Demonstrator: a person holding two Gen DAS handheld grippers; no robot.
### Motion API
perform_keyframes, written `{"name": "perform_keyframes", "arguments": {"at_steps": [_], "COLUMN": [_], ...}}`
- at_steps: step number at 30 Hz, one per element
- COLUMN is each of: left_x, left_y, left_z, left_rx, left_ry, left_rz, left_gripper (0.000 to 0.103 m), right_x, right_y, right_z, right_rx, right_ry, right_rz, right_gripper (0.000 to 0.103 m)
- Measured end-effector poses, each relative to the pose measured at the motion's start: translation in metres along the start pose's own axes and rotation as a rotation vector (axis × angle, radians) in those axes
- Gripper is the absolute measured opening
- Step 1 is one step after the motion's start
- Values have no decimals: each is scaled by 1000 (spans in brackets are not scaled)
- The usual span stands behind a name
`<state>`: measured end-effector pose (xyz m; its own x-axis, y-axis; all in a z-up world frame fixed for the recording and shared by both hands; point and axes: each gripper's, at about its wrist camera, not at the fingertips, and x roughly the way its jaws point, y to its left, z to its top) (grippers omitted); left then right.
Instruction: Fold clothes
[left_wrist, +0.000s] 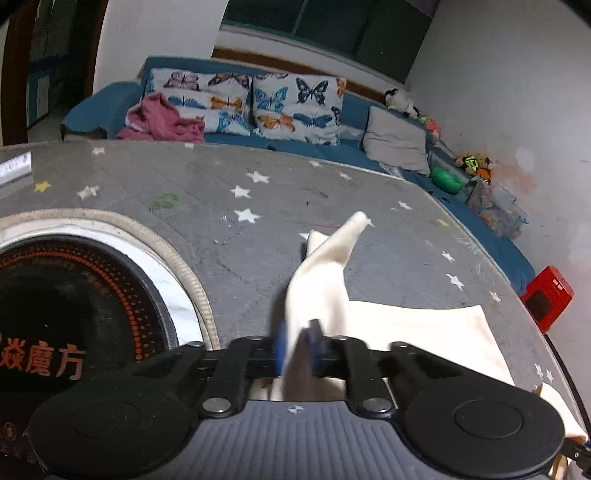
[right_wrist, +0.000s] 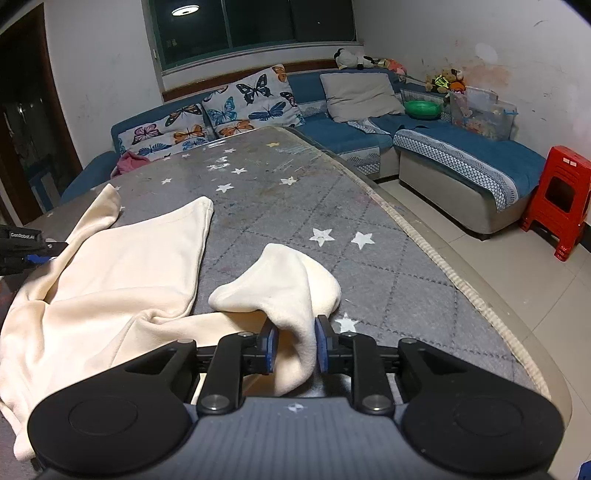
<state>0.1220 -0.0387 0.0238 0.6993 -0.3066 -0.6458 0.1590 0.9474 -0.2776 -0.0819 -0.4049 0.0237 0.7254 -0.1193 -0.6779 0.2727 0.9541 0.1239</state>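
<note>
A cream garment (right_wrist: 122, 280) lies spread and rumpled on the grey star-patterned table cover (right_wrist: 295, 192). My left gripper (left_wrist: 297, 345) is shut on a fold of the garment (left_wrist: 325, 280), which rises up past the fingers. The left gripper also shows at the left edge of the right wrist view (right_wrist: 33, 254). My right gripper (right_wrist: 293, 347) has its blue pads (right_wrist: 322, 345) on either side of a bunched sleeve end (right_wrist: 288, 288); the jaws stand a little apart with the cloth between them.
A round black induction cooker (left_wrist: 74, 314) is set in the table at the left. A blue sofa (right_wrist: 424, 136) with butterfly cushions (left_wrist: 236, 99) and a pink garment (left_wrist: 162, 120) runs behind the table. A red plastic stool (right_wrist: 561, 199) stands on the tiled floor at the right.
</note>
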Motion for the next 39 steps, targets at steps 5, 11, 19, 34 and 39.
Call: {"name": "perform_keyframes", "arguments": {"at_steps": [5,11,19,34,39], "left_x": [-31,-94,-189,-267,-246], "left_y": [3,15,49,82,26], "left_z": [0,-8,-47,-134,-143], "left_rx": [-25,-51,-162,-214,7], "left_ry": [-76,-198,-308,-244,-175], "left_rz": [28,102,216,326,140], "left_gripper": [3,3,2,3,26], "right_x": [-1,2,1,-13,-33], "right_y": [0,-2,-1,15,21], "right_z": [-1,-4,-5,-11,-12], "right_rx": [1,-10,-37,-112,-140], "right_ry": [-5,-1,-5,-11,-35], "right_rz": [0,-8,-14,3,42], "right_gripper": [21,22,28,36,37]}}
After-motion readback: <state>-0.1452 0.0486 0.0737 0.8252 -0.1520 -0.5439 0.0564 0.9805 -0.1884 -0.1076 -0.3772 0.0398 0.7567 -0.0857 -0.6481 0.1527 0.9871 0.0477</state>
